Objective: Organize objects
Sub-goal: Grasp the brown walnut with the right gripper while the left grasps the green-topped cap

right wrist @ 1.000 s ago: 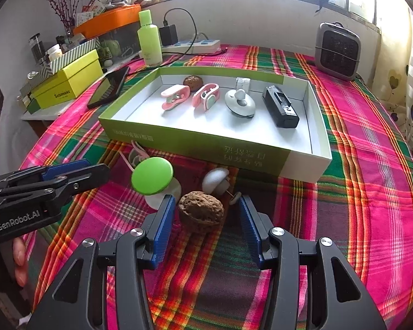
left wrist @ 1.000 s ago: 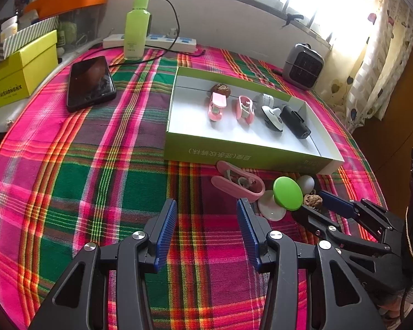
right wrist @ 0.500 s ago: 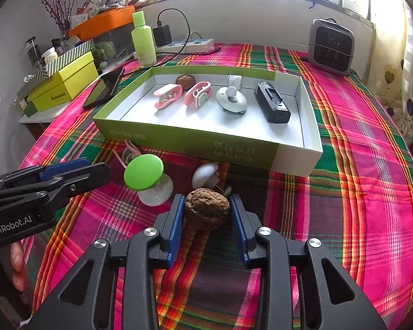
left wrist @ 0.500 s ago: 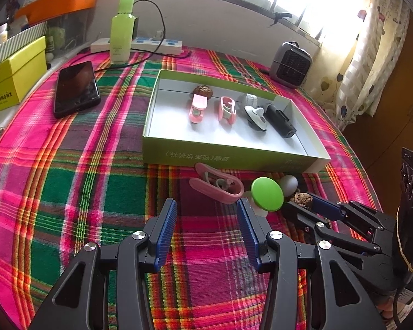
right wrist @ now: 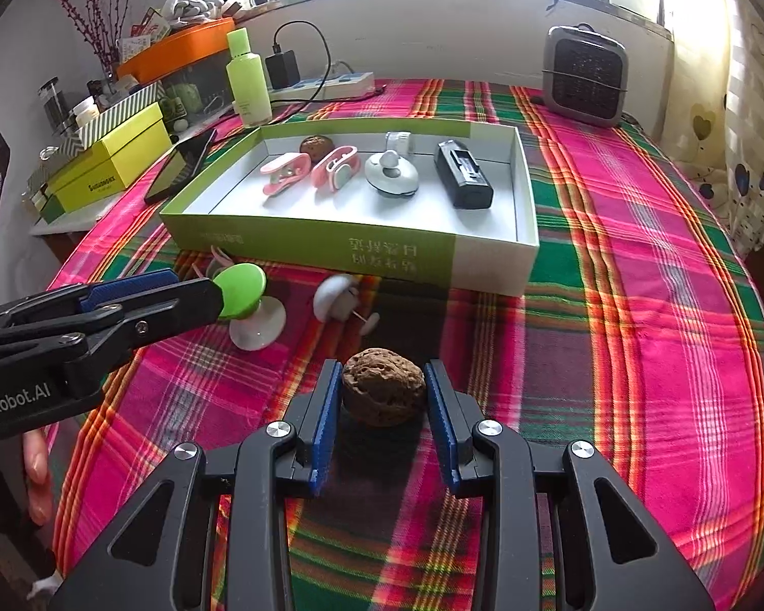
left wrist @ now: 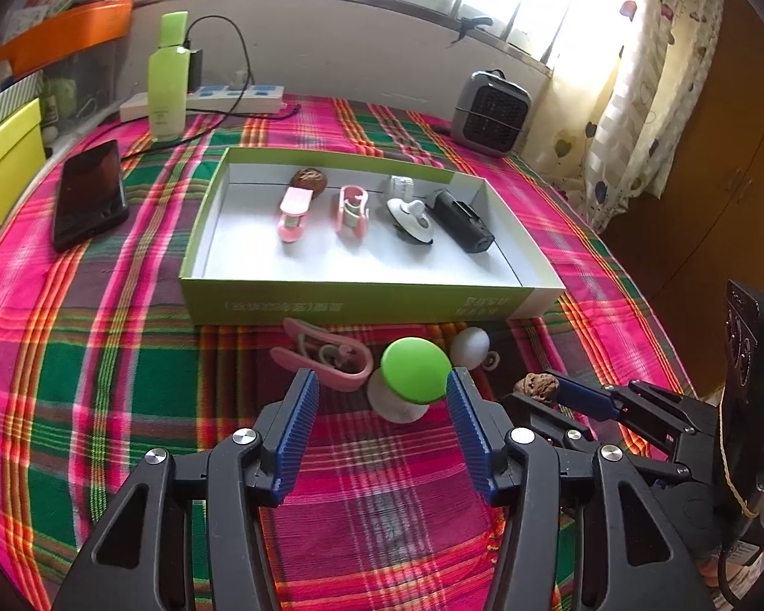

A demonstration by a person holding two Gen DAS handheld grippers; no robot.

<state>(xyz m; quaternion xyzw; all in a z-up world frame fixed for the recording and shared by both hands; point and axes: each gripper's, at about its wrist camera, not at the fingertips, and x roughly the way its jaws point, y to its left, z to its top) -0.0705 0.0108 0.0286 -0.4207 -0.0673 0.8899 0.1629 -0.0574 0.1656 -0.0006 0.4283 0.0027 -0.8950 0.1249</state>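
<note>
1. The right gripper pinches a brown, wrinkled walnut between its blue ribbed pads, one pad pressed to each side of the shell, near the front of the plaid tablecloth.
2. The left gripper has its jaws opening; the green-capped white mushroom-shaped object sits just beyond its fingertips, roughly in line with the gap, and the pads do not press on it.
3. In the right wrist view the left gripper reaches in from the left, its tip at the green cap.
4. A loose pink plastic clip lies on the cloth just left of the mushroom-shaped object, near the tray's near wall.
5. A small white round piece with a ring lies just right of the green cap, also close to the near wall.
6. The shallow green-and-white cardboard tray lies in the middle of the table.
7. Inside it, in a row from left to right along the far side, are a second walnut, two pink clips, a white round suction-type object and a black rectangular device.
8. A black phone lies left of the tray.
9. A pale green bottle stands at the far left.
10. A grey small heater stands at the far right.
</note>
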